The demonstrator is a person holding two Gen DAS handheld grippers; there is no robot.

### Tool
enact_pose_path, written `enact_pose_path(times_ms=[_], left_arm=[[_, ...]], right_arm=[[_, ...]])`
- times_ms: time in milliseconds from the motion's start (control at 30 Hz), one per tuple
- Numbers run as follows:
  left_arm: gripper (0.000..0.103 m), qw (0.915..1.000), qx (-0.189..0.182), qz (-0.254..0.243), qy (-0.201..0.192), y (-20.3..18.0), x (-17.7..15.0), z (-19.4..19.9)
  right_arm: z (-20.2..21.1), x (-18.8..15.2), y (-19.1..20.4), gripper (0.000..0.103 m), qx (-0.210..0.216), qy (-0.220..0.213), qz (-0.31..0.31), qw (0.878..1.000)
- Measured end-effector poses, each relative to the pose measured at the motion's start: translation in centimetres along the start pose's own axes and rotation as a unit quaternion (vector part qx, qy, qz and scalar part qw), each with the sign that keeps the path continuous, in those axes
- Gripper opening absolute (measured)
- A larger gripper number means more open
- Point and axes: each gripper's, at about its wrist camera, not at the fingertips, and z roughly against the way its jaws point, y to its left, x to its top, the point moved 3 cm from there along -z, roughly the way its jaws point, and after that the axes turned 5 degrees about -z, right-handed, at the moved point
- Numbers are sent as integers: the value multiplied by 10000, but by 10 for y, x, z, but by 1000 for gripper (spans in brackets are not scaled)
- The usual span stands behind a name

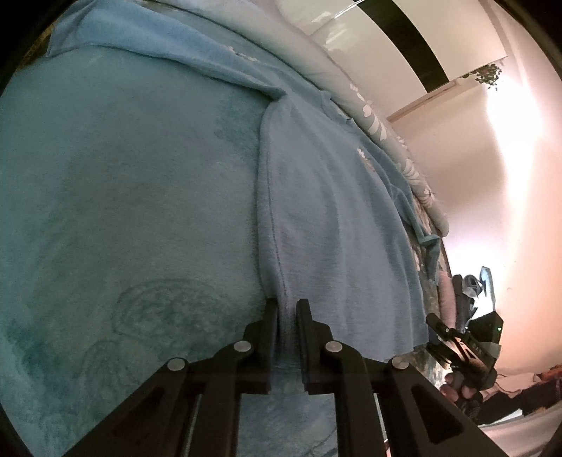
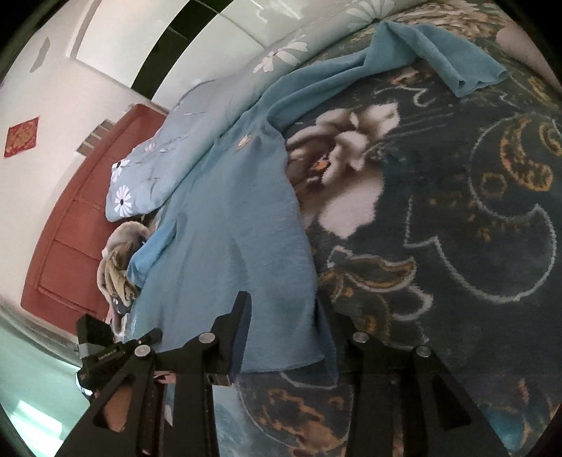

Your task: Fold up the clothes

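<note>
pale walls and a white wardrobe [image 1: 337, 24] with a dark stripe close off the room behind a bed, and in my right wrist view a red-brown door [image 2: 70, 225] stands at the far left. spread over the bed is a plush blanket [image 2: 456, 218], dark teal with white and orange flowers on the right camera, washed to plain teal on the left one. a light blue quilt [image 2: 147, 165] printed with white daisies lies bunched along the far edge of the bed. the blue garment [image 1: 337, 218] is laid out flat on the blanket, its hem toward me and one sleeve [image 2: 439, 52] thrown out toward the far right corner in the right view. my left gripper [image 1: 286, 309] sits at the hem's left corner with its fingers nearly together, pinching a fold of the blue cloth that stands up between them. my right gripper [image 2: 284, 309] is at the other hem corner; its fingers are parted, the hem draped between them, and the fabric hangs loose rather than squeezed, so i read no grip there. each camera catches the other gripper at the edge of its picture, with a hand [image 1: 460, 386] wrapped round the handle. a crumpled tan and brown cloth [image 2: 119, 260] lies beside the garment's left edge, near the door side of the bed.
</note>
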Motion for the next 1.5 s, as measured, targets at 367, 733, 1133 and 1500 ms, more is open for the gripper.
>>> enact_pose_path(times_ms=[367,733,1133,1500], left_arm=[[4,9988,187,-242,-381,-9,-8,36],[4,9991,296,-134,-266,8,-27,41],[13,9938,828,-702,-251,-7,-12,69],[47,9889,870,-930,-760,-39,33,61]], right_arm=[[17,-13,22,4,-245,-21,380,9990],[13,-36,12,4,-487,257,466,9974],[52,0,-12,10,-901,-354,529,9939],[47,143,-58,37,-2293,-1365,164,9636]])
